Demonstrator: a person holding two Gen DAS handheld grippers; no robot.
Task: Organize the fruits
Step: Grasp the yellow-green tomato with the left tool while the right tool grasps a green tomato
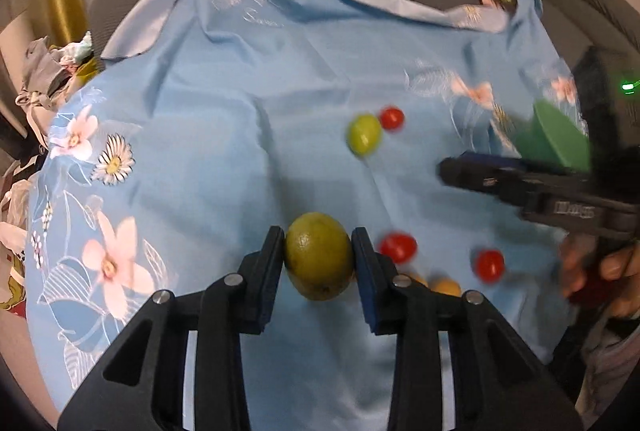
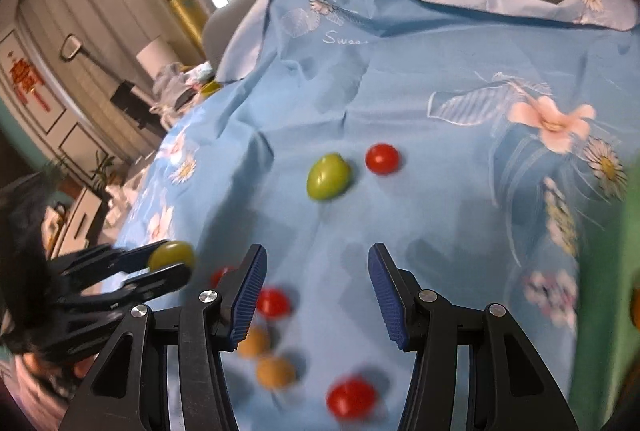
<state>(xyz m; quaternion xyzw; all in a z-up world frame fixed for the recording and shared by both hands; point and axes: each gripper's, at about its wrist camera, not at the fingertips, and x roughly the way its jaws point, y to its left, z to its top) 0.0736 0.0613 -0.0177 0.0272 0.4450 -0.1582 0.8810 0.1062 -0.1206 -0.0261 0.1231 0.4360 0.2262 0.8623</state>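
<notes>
the left gripper (image 1: 318, 255) pinches a green lime (image 1: 319, 255) above the blue floral cloth (image 1: 224, 103). the right gripper (image 2: 316, 295) stands spread, holding nothing. at its 3 o'clock sits a green container (image 2: 604, 271), contents unclear. on the cloth lie one green fruit (image 2: 329, 176), four red tomatoes (image 2: 382, 159) and two orange fruits (image 2: 275, 371).

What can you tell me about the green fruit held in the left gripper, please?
The green fruit is a yellowish-green, egg-shaped piece with smooth, slightly mottled skin and a small dark spot at its lower end. The left gripper is shut on it, its blue-padded fingers pressing on both sides. It appears lifted just above the blue floral cloth, though contact underneath cannot be ruled out. The right wrist view shows the same fruit at the fingertips, away from the other fruits.
</notes>
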